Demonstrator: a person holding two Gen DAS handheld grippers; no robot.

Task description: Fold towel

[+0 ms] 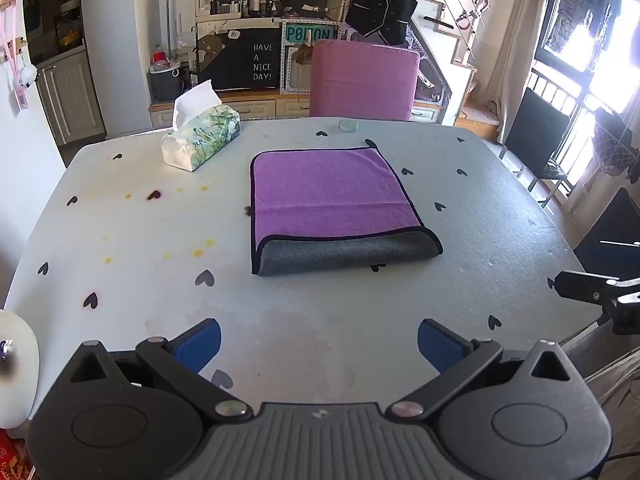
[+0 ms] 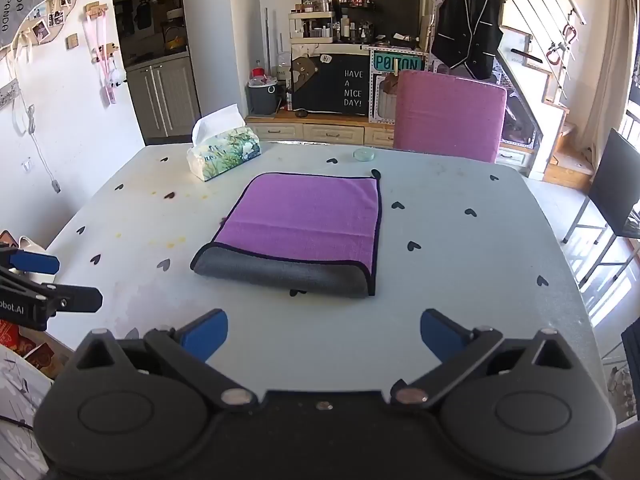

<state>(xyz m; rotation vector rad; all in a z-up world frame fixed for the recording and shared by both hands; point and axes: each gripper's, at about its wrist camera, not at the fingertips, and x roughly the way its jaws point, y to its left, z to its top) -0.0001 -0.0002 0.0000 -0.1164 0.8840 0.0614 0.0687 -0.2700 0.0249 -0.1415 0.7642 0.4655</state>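
A purple towel point(image 1: 328, 196) with a grey underside and black trim lies folded over on the grey table point(image 1: 320, 312), its fold at the near edge showing grey. It also shows in the right wrist view point(image 2: 308, 220). My left gripper point(image 1: 319, 346) is open and empty, low over the table, well short of the towel's near edge. My right gripper point(image 2: 324, 338) is open and empty, also short of the near edge. The right gripper shows at the right edge of the left wrist view point(image 1: 600, 292); the left gripper shows at the left edge of the right wrist view point(image 2: 36, 280).
A tissue box point(image 1: 202, 136) stands at the table's far left. A small pale round dish point(image 1: 349, 125) lies at the far edge. A pink chair point(image 1: 362, 80) stands behind the table. Black chairs point(image 1: 536, 132) stand to the right by the window.
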